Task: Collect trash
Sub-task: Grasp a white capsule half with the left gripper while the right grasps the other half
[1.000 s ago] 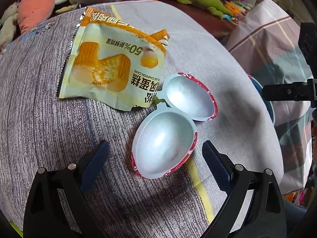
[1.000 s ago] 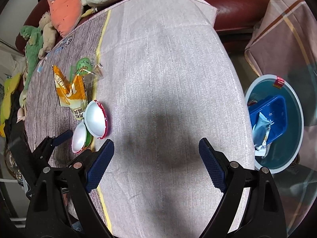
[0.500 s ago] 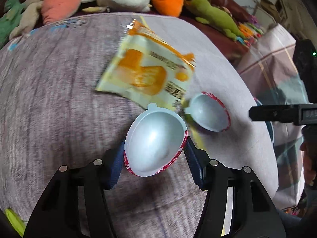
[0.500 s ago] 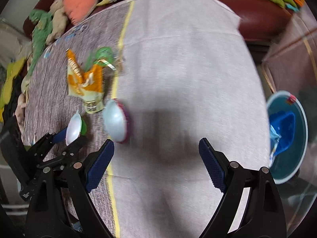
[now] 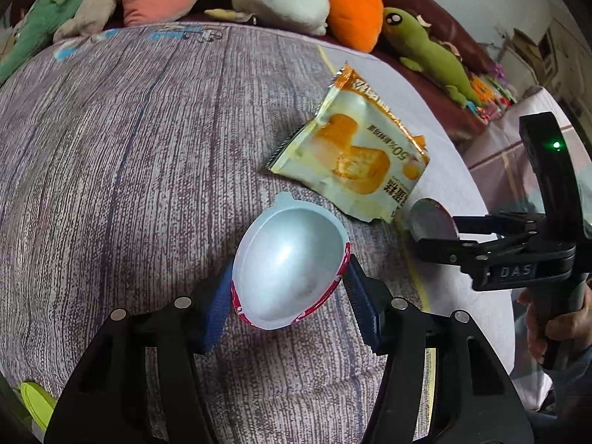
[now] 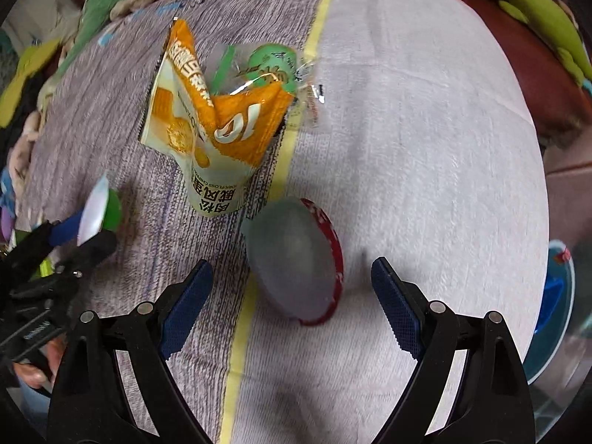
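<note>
In the left wrist view, the left gripper (image 5: 286, 298) has its jaws closed on a half shell (image 5: 288, 264), silver inside with a red rim. Both blue pads (image 5: 216, 307) press on its sides, and its hollow side faces the camera. It appears slightly lifted above the cloth (image 5: 129, 155) that covers the counter. Beyond it lies a yellow cake wrapper (image 5: 355, 155), flat on the cloth. To the right of the wrapper is a second half shell (image 5: 431, 218), and the black right gripper (image 5: 436, 238) is just over it, held by a hand (image 5: 551, 323). Plush toys (image 5: 355, 14) are in a row at the far edge.

In the right wrist view, the right gripper (image 6: 292, 303) has its jaws wide open. The second shell (image 6: 296, 259) lies on the cloth (image 6: 425, 129) between the two pads (image 6: 396, 307), and neither pad touches it. It lies beside a yellow stripe (image 6: 281, 155) of the cloth. Behind it is the cake wrapper (image 6: 177, 122) with an orange wrapper (image 6: 251, 125) over it, and a clear green wrapper (image 6: 270, 66) farther back. At the left edge, the left gripper (image 6: 79, 231) holds the first shell (image 6: 94, 214), seen from the side with a green back. At the right edge, below the counter, a teal bin (image 6: 555, 318) shows something blue inside.
</note>
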Available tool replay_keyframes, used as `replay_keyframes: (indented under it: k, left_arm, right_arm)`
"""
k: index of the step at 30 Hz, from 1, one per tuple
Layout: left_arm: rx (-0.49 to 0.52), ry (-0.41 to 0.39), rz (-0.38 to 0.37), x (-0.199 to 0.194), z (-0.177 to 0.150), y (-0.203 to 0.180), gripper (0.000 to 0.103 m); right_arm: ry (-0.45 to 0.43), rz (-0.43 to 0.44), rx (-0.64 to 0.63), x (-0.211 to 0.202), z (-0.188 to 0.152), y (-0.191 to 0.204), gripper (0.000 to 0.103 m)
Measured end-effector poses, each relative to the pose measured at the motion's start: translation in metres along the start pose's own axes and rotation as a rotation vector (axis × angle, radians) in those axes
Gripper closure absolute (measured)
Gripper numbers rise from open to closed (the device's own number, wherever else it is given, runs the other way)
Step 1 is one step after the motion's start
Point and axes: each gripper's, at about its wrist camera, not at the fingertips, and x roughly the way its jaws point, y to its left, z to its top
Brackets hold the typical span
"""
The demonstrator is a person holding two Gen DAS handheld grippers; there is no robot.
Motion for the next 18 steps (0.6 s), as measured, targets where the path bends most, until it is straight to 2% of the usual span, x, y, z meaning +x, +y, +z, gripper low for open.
replay_keyframes:
  k: [2,4,5,18]
  left_arm:
    - [-0.004,0.005,-0.002,0.001,-0.001,0.001,0.044]
    - [-0.005,0.01,-0.005,0.003,-0.002,0.0,0.044]
    - [-0.004,0.013,-0.005,0.004,-0.002,-0.002,0.044]
    - [0.087,0.007,-0.021,-0.001,0.0,-0.053,0.044]
  right_arm:
    - [-0.01,-0.014,-0.023,0.005,0.003,0.002,0.022]
    - [-0.02,-0.014,-0.039,0.008,0.003,0.002,0.046]
    - [-0.018,-0.005,-0.03,0.009,0.002,0.0,0.054]
    - [-0.125,0.053,0.085,-0.042,-0.021,-0.047,0.054]
